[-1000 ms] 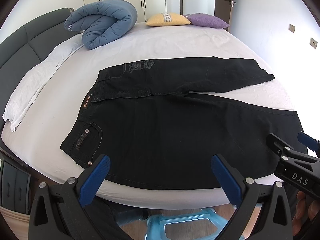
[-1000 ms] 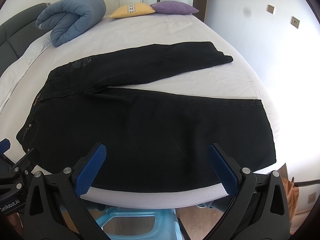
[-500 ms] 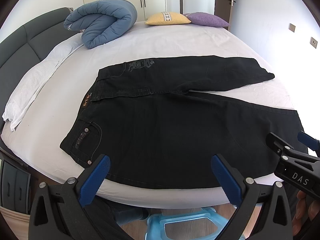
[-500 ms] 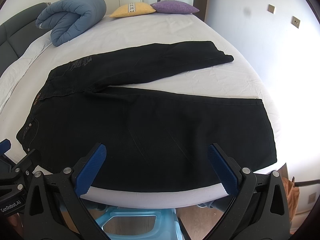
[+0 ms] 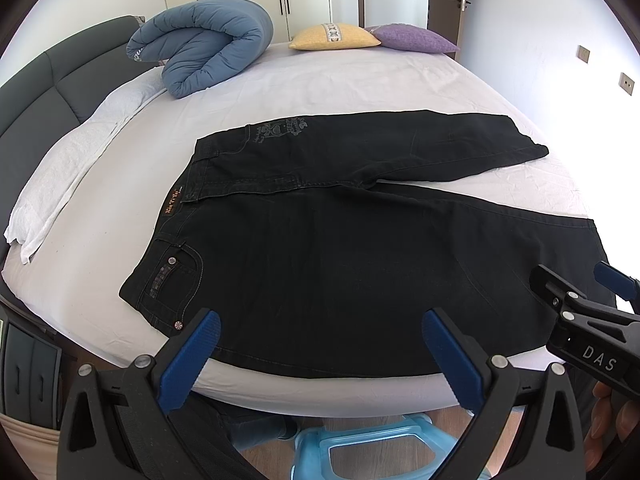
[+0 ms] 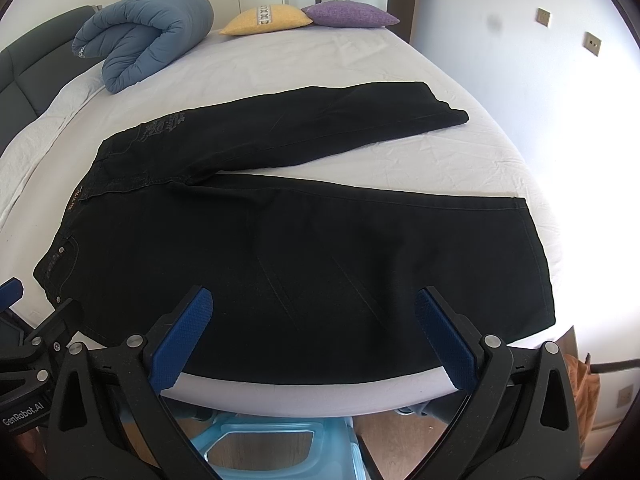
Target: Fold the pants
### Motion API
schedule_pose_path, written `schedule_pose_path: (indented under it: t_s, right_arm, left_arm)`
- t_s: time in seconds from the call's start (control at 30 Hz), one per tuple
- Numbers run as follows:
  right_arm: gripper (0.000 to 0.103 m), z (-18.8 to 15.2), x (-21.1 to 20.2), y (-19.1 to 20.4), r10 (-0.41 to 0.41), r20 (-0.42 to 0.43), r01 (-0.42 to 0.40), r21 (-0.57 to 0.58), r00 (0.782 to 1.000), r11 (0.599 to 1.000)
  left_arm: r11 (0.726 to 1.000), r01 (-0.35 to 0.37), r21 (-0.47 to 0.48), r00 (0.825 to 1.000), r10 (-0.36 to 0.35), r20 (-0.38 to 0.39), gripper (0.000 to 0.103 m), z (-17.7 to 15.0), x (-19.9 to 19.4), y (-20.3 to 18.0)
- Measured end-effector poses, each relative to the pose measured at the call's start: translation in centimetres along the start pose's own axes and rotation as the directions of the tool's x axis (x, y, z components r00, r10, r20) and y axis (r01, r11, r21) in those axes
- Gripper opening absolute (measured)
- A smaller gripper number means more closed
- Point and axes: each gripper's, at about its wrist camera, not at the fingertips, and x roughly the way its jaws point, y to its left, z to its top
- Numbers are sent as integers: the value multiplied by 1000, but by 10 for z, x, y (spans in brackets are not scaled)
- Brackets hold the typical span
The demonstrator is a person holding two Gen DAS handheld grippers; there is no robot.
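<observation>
Black pants [image 5: 340, 248] lie flat on the white bed [image 5: 320, 84], waistband to the left, legs spread apart toward the right. They also show in the right wrist view [image 6: 304, 248]. My left gripper [image 5: 320, 344] is open and empty, held just short of the near edge of the pants below the waist. My right gripper [image 6: 314, 320] is open and empty, short of the near leg's lower edge. The right gripper also shows at the right of the left wrist view [image 5: 580, 292]. The left gripper shows at the lower left of the right wrist view [image 6: 36, 320].
A rolled blue duvet [image 5: 204, 44], a yellow cushion [image 5: 334, 36] and a purple cushion [image 5: 412, 38] lie at the far end of the bed. A dark headboard [image 5: 48, 80] runs along the left. A light blue plastic stool [image 5: 360, 448] stands on the floor below.
Almost nothing: both views have shifted very slightly. The pants have not moved and both grippers stay open.
</observation>
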Motion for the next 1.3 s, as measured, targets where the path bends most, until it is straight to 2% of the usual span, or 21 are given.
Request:
schedule_pose_path:
  t_s: [0.83, 0.9, 1.03, 1.13, 1.2, 1.3]
  right_arm:
    - [103, 2, 1, 0, 24, -1, -24, -7, 1000, 1000]
    - [103, 6, 1, -3, 49, 8, -49, -10, 999, 999]
    - [103, 31, 0, -10, 188, 55, -185, -47, 981, 982]
    - [103, 62, 1, -14, 281, 103, -272, -94, 954, 958]
    - [103, 81, 4, -14, 311, 122, -295, -135, 942, 946]
    - [103, 118, 13, -12, 360, 150, -328, -203, 921, 923]
  left_arm:
    - [1000, 6, 22, 1000, -6, -4, 103, 3, 10, 2]
    - [999, -2, 37, 1000, 2, 13, 103, 8, 13, 6]
    - [997, 9, 77, 1000, -11, 26, 103, 33, 22, 20]
    - [992, 10, 126, 1000, -8, -16, 103, 59, 39, 33]
    - [991, -1, 135, 999, 8, -54, 103, 72, 54, 43]
    - [982, 33, 185, 997, -45, 57, 103, 88, 58, 53]
